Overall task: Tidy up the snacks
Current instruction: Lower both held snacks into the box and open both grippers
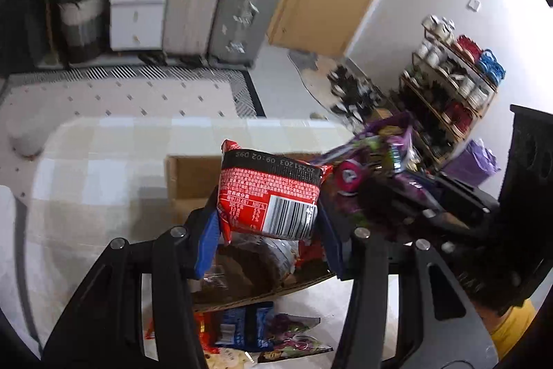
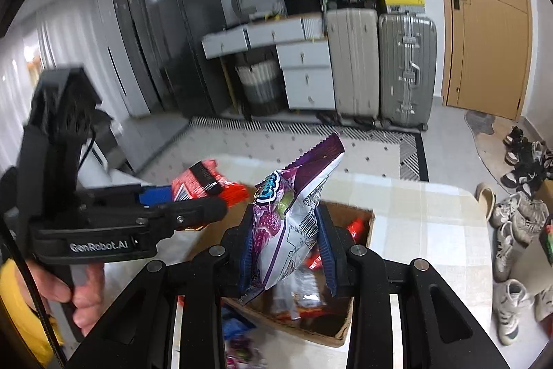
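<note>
My left gripper (image 1: 268,223) is shut on a red snack packet (image 1: 268,192) with a barcode, held above an open cardboard box (image 1: 188,177) on the table. My right gripper (image 2: 287,244) is shut on a purple and white snack bag (image 2: 290,217), held above the same box (image 2: 363,230), which holds several packets. In the right wrist view the left gripper (image 2: 193,196) with its red packet (image 2: 204,182) is at the left. In the left wrist view the right gripper (image 1: 380,196) with the purple bag (image 1: 383,140) is at the right.
Loose snack packets (image 1: 262,334) lie on the table in front of the box. The table (image 1: 103,168) has a pale checked cloth. Suitcases (image 2: 380,64), drawers and a door stand behind. Shoes (image 2: 515,213) lie on the floor at the right.
</note>
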